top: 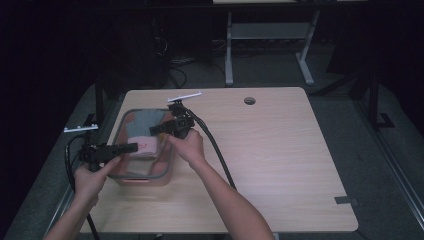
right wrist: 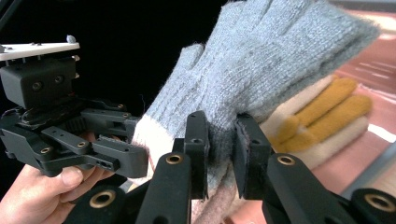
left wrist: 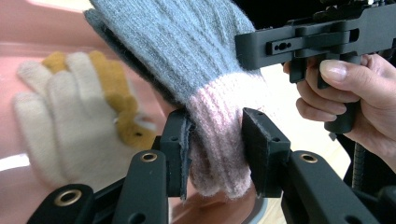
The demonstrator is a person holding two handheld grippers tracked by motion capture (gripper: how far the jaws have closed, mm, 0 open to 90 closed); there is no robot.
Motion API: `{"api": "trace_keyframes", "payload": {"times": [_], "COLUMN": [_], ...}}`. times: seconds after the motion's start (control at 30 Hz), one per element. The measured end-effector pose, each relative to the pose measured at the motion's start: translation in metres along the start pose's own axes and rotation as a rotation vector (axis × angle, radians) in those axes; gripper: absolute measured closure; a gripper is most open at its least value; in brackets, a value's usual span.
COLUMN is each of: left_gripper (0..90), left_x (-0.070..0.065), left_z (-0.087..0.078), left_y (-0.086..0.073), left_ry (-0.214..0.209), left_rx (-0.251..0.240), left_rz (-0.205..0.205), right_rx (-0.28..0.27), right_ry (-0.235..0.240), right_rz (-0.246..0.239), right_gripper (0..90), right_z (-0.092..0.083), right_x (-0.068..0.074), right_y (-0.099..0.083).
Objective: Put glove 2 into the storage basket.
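A grey knit glove (top: 145,121) with a pink cuff (left wrist: 219,126) hangs stretched over a pink bin (top: 142,177) at the table's left. My left gripper (top: 128,148) is shut on the pink cuff, whose knit fills the gap between the jaws (left wrist: 215,140). My right gripper (top: 156,130) is shut on the grey palm just above the cuff (right wrist: 223,140). Inside the bin lies a cream glove with mustard fingertips (left wrist: 70,116), also seen beyond the grey glove (right wrist: 322,116). Each hand grips its tool close beside the other.
The bin sits near the left edge of a light wooden table (top: 280,150). A round cable hole (top: 249,100) lies at the table's back. The right gripper's cable (top: 217,150) trails across the tabletop. A small grey tab (top: 346,201) lies near the front right corner.
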State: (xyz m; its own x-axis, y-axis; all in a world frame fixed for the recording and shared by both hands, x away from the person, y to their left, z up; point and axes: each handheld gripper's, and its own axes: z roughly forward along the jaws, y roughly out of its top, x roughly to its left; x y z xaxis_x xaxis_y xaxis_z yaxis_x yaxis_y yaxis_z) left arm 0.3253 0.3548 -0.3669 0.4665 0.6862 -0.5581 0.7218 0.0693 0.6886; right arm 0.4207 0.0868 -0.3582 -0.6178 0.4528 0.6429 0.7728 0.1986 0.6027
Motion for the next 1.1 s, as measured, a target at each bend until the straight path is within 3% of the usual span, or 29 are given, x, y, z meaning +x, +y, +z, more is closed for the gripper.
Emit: {"api": "trace_keyframes", "payload": {"times": [0.57, 0.8, 1.1], "left_gripper": [62.3, 61.3, 61.3], "left_x": [0.020, 0.023, 0.029], "left_z": [-0.002, -0.001, 0.003], "left_y": [-0.010, -0.014, -0.016], "left_ry": [0.043, 0.084, 0.135], "left_rx": [0.047, 0.081, 0.124], "left_rz": [-0.043, -0.011, -0.010], "right_rx": [0.043, 0.070, 0.106], "right_ry": [0.002, -0.007, -0.036], "right_rz": [0.019, 0.025, 0.010], "right_gripper": [76.9, 76.8, 76.5], "right_z": [0.030, 0.041, 0.051], "right_x": [-0.008, -0.012, -0.014], "right_y": [-0.007, -0.010, -0.014]}}
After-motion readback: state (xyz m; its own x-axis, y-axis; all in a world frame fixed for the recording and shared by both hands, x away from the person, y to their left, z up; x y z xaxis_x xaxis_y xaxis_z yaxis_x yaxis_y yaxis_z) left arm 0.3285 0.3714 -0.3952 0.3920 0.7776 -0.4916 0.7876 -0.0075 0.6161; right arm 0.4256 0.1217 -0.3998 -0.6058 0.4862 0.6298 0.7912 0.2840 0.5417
